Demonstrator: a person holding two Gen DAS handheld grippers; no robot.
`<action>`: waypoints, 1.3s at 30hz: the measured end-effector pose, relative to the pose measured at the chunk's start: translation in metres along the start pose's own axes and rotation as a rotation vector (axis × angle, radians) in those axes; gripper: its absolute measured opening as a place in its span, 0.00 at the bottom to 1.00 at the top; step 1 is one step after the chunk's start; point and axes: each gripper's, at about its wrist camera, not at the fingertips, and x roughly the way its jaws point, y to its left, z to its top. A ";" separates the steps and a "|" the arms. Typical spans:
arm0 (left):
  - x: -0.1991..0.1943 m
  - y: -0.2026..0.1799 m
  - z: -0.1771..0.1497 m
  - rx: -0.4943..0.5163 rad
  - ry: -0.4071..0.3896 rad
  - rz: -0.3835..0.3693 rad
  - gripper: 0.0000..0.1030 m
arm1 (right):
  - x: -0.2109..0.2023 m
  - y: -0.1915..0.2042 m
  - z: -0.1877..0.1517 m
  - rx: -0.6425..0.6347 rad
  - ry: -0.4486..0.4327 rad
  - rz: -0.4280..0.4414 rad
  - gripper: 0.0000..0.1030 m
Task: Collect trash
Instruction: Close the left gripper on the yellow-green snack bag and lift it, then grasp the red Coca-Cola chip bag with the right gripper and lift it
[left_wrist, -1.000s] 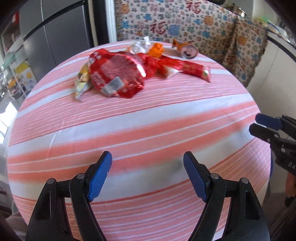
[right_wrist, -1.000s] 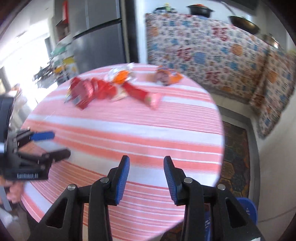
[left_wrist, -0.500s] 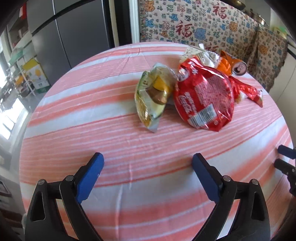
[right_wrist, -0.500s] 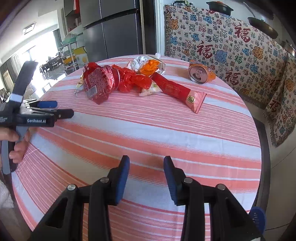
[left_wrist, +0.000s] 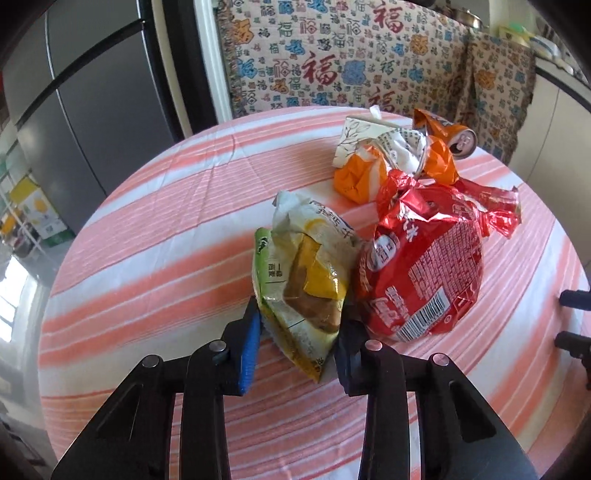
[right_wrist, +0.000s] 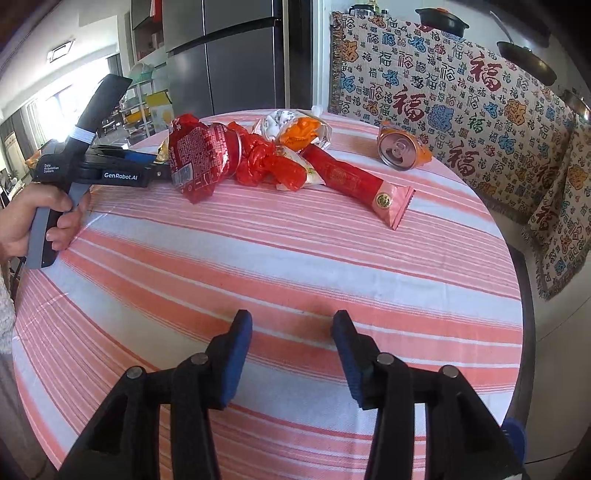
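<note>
A pile of trash lies on the round striped table (left_wrist: 155, 236). My left gripper (left_wrist: 299, 332) has its fingers on both sides of a green-and-yellow snack wrapper (left_wrist: 310, 280), pinching its lower end. Beside it lie a red bag (left_wrist: 424, 280), an orange wrapper (left_wrist: 362, 177), a white paper wrapper (left_wrist: 384, 140) and a crushed orange can (left_wrist: 458, 140). In the right wrist view my right gripper (right_wrist: 291, 354) is open and empty over the near table edge. There the red bag (right_wrist: 195, 158), a long red packet (right_wrist: 354, 181) and the can (right_wrist: 399, 147) show, with the left gripper (right_wrist: 155, 166) at the pile's left.
A patterned cloth (right_wrist: 461, 103) covers furniture behind the table. A grey fridge (left_wrist: 92, 103) stands at the back left. A blue bin rim (right_wrist: 513, 435) shows below the table's right edge. My right gripper's fingertips (left_wrist: 572, 317) show at the left view's right edge.
My left gripper moved forward to the pile and closed around the green-and-yellow wrapper. My right gripper stayed over the near table edge.
</note>
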 end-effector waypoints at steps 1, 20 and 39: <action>-0.002 -0.002 -0.002 0.001 -0.002 -0.001 0.30 | 0.000 -0.001 0.000 0.000 0.001 0.002 0.45; -0.079 -0.009 -0.091 -0.283 0.042 0.128 0.27 | 0.002 0.009 0.001 -0.018 0.003 -0.002 0.49; -0.071 0.020 -0.095 -0.336 0.014 0.189 0.33 | 0.069 0.131 0.086 0.089 0.002 -0.157 0.87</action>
